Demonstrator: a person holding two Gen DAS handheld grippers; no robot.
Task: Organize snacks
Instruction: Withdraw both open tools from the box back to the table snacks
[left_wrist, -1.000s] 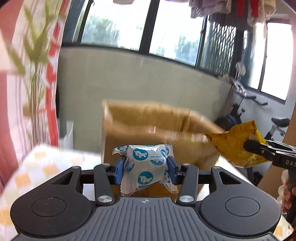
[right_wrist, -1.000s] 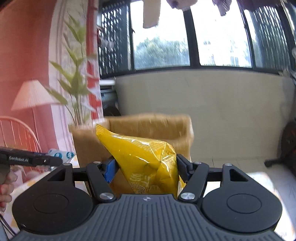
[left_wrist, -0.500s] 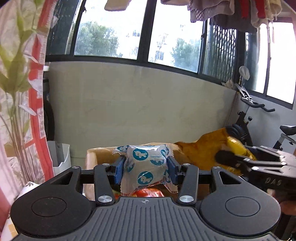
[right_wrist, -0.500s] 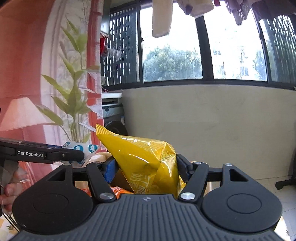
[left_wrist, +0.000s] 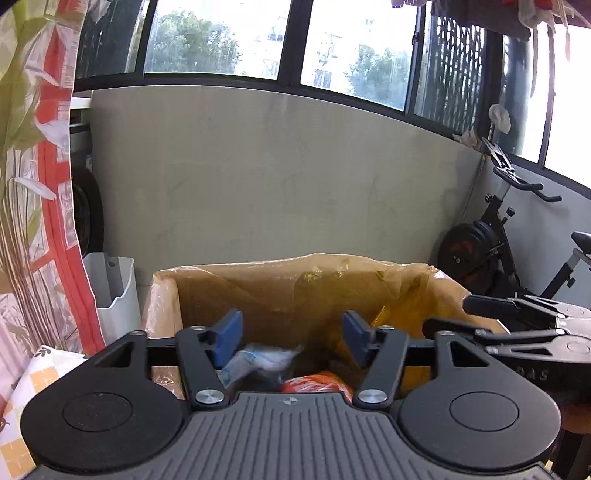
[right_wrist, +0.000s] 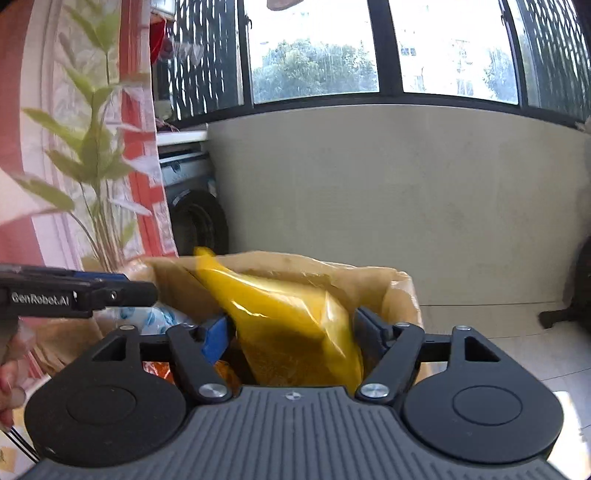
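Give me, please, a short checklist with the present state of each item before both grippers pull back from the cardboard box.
1. Left gripper clear of its snack: ok; jaws opening, the blue-and-white packet blurred below the pads, inside the cardboard box.
2. Right gripper clear of the yellow bag: cannot tell; jaws opening, bag between them, blurred.
3. Yellow bag over the box: ok; its top rises above the rim.
4. Both grippers at the box opening: ok.
5. Grippers apart from each other: ok, though close.
6. Packet settled: cannot tell; blurred.
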